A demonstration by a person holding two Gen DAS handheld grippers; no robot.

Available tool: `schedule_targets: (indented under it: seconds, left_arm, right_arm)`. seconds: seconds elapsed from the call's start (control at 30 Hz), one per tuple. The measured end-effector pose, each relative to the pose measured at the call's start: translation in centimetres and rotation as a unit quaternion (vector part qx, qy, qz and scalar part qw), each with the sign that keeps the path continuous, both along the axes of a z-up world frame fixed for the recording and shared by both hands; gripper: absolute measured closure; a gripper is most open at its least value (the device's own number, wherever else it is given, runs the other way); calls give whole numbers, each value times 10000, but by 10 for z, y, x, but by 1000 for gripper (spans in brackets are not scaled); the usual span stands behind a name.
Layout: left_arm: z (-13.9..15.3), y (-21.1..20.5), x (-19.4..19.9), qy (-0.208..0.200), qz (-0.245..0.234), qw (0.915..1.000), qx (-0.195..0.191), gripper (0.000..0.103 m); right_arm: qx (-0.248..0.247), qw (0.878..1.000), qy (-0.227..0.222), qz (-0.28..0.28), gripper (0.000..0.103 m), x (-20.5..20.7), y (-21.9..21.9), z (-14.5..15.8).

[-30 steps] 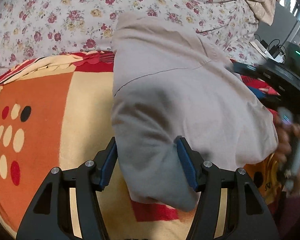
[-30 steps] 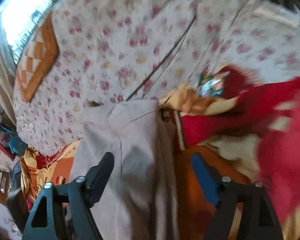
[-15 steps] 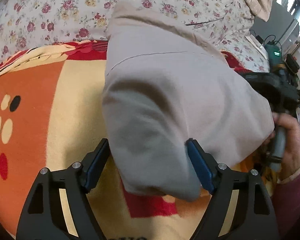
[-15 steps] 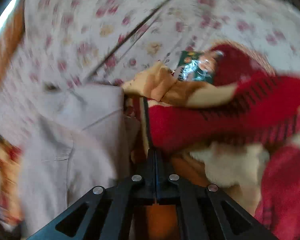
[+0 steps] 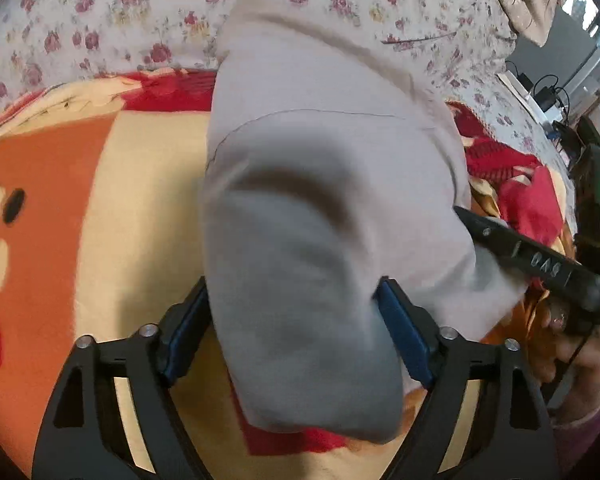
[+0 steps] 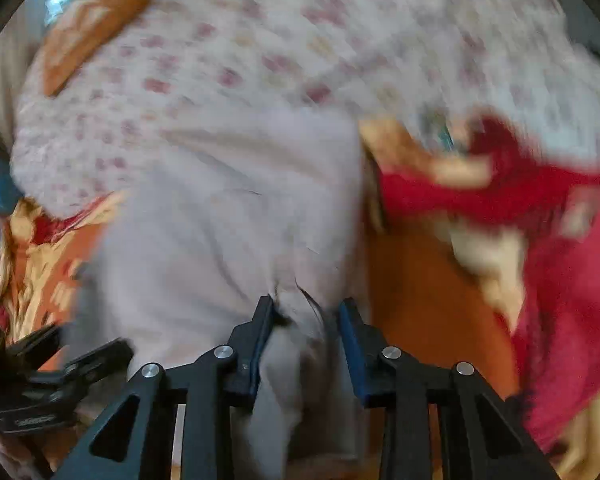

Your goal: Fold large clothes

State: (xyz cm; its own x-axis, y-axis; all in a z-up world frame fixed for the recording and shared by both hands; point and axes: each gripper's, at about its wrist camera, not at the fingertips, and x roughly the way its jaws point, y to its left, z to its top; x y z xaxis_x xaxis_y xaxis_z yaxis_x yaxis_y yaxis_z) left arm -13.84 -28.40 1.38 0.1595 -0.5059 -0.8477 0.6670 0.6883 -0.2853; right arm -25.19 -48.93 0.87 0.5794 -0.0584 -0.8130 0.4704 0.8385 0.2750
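I start with the bed: a floral sheet (image 5: pixel 100 20) spreads across the back, and nearer me lies the orange, cream and red blanket (image 5: pixel 60 208), bunched into red ridges on the right side. On top of both sits the task's thing, the beige garment (image 5: pixel 320 152), its far end reaching onto the sheet and its near end humped up off the blanket toward me.

My left gripper (image 5: pixel 296 328) has its jaws spread wide, one on each side of the raised near fold; the cloth fills the gap but I judge it is cradled, not pinched. My right gripper (image 6: pixel 306 332) stands partly parted with a gathered tuck of the garment between its blue pads (image 6: pixel 350 344); the view is smeared by motion, so I cannot tell whether it truly grips or only brackets the cloth.

To do this fold well, I would bring both sets of jaws firmly onto the same edge, level with each other, before carrying it over. I would lift evenly so the hump flattens rather than twists, and keep the right side away from the bunched red ridges (image 6: pixel 520 192), which could snag the cloth.
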Motion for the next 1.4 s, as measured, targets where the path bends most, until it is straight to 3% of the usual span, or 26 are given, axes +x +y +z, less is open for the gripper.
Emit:
schedule_targets:
  seconds: [0.1, 0.13, 0.2, 0.27, 0.37, 0.47, 0.57, 0.6, 0.63, 0.73, 0.83, 0.9, 0.97, 1.03, 1.07, 1.1, 1.13, 1.2, 1.27, 1.33, 1.4]
  left_arm:
    - [13, 7, 3, 102, -62, 9998, -174, 19]
    - [18, 13, 7, 165, -7, 9991, -378, 19]
    - [23, 20, 17, 239, 127, 9976, -635, 19]
    - [20, 24, 29, 417, 243, 9963, -710, 19]
    - [5, 26, 49, 948, 492, 9906, -851, 18]
    - [-13, 21, 60, 1462, 525, 9822, -1055, 6]
    - [-10, 7, 59, 1263, 278, 9865, -1004, 4]
    - [-7, 4, 59, 1203, 190, 9875, -998, 21]
    - [-2, 2, 58, 1188, 68, 9871, -1070, 48]
    - [23, 9, 51, 1017, -63, 9886, -1108, 70]
    - [51, 35, 34, 1056, -288, 9847, -1357, 70]
    - [69, 61, 8, 901, -571, 9847, -1381, 70]
    - [66, 76, -12, 978, -615, 9846, -1309, 69]
    - [46, 84, -28, 1061, -509, 9893, -858, 66]
    - [33, 84, -36, 963, -464, 9930, -495, 61]
    - [29, 84, -38, 875, -434, 9945, -382, 50]
    - [28, 89, -40, 732, -289, 9963, -335, 46]
    - [39, 96, -38, 597, -65, 9975, -372, 46]
    - [59, 104, -34, 119, 279, 9988, -383, 42]
    - [71, 106, -31, -275, 524, 9972, -448, 28]
    - [67, 103, -27, -369, 671, 9964, -372, 28]
  right_arm:
    - [630, 9973, -322, -197, 69, -19, -22, 9]
    - [736, 9954, -581, -213, 62, -26, -27, 18]
    - [830, 9910, -994, -343, 28, -36, -35, 27]
    - [1067, 9829, -1441, -418, 21, -43, -42, 27]
    - [1561, 9777, -1388, -196, 21, -25, -44, 13]
    - [1730, 9788, -1099, 17, 22, 4, -39, -4]
    - [2304, 9662, -1144, 189, 50, 17, -34, -21]
    - [2453, 9619, -1203, 127, 56, 19, -34, -23]
    - [2443, 9621, -1207, 132, 58, 19, -33, -21]
    - [2296, 9641, -1307, 260, 68, 12, -22, 0]
    - [2553, 9517, -1610, 560, 71, -8, -7, 26]
    - [2467, 9521, -1629, 778, 71, -27, 9, 40]
    - [2504, 9501, -1611, 928, 70, -52, 26, 42]
    - [2635, 9521, -1397, 683, 58, -73, 36, 24]
    - [2495, 9601, -1154, 512, 48, -79, 40, 13]
    - [2203, 9718, -766, 355, 46, -83, 43, 2]
    - [2113, 9746, -670, 322, 45, -85, 43, -1]
    - [1845, 9796, -785, 105, 45, -95, 43, 17]
    - [1189, 9873, -1052, 88, 45, -103, 50, 48]
    - [631, 9905, -1212, 175, 45, -99, 63, 76]
    - [390, 9899, -1298, 425, 45, -83, 75, 94]
